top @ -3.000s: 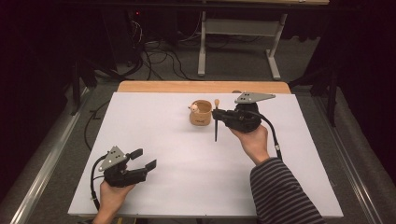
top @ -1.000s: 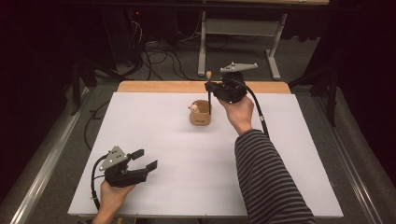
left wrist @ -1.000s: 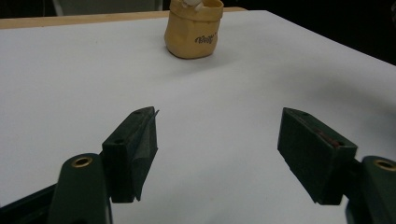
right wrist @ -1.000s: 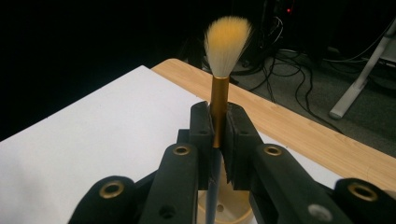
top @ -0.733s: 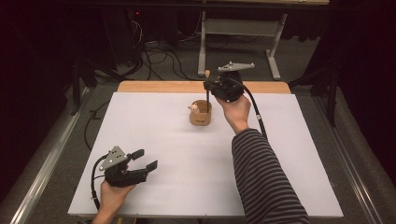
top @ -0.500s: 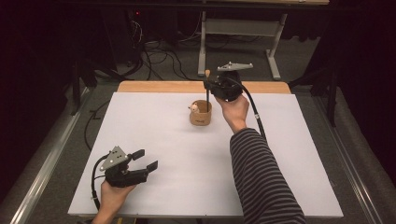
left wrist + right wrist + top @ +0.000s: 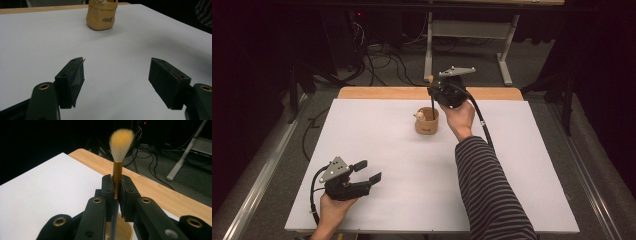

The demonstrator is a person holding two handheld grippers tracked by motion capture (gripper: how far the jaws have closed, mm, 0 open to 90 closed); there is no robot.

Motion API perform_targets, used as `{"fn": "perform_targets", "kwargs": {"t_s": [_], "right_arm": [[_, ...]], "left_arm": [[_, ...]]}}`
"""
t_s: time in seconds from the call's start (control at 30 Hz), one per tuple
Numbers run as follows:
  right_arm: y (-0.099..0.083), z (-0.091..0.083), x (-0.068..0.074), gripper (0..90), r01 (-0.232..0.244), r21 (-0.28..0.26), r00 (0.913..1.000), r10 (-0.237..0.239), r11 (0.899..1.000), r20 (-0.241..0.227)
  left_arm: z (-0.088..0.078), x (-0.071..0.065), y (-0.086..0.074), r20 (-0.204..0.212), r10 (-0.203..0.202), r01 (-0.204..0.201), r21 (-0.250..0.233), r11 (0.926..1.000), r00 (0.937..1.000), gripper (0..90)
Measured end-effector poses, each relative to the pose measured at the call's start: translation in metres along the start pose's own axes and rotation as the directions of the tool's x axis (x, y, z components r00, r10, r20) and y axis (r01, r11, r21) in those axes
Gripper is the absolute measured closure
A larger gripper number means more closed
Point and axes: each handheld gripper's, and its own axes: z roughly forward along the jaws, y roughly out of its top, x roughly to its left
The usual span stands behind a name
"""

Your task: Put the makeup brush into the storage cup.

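While the right gripper (image 7: pixel 432 93) clamps the makeup brush (image 7: pixel 117 170) upright over the tan cup (image 7: pixel 427 121) near the desk's far edge, insertion remains unfinished, and the left gripper (image 7: pixel 367 171) rests open-jawed at the near-left corner

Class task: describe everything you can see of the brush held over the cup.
The brush has a fluffy tuft of pale bristles tipped yellow-orange, a shiny gold metal-looking ferrule, and a thin dark handle. It stands upright, bristles up. The right tongs are shut on the ferrule. In the high view the handle's lower end reaches down into the small tan cup near the far edge of the white table; whether it touches the cup's bottom cannot be told.
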Motion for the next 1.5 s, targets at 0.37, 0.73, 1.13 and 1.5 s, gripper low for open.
{"fn": "perform_targets", "kwargs": {"t_s": [0.37,0.73,1.13,1.5], "right_arm": [[-0.004,0.011,0.002,85.2,0.019,0.040,0.9997,-0.020,0.999,0.014],[-0.007,0.017,0.004,85.1,0.022,0.062,0.9997,-0.022,0.998,0.012],[-0.013,0.027,0.002,50.5,-0.045,0.127,0.9974,0.052,0.991,-0.050],[-0.012,0.003,0.015,45.4,-0.003,0.078,0.9973,0.008,0.997,-0.073]], "left_arm": [[0.001,-0.001,0.000,0.005,-0.002,0.002,0.001,1.0000,1.0000,29.4],[0.001,-0.001,0.000,0.007,-0.002,0.002,0.002,1.0000,1.0000,29.4],[0.001,-0.002,0.000,0.007,0.001,-0.001,0.003,1.0000,1.0000,29.5],[0.000,-0.002,0.000,0.009,0.005,-0.005,0.001,1.0000,0.9999,29.3]]}}
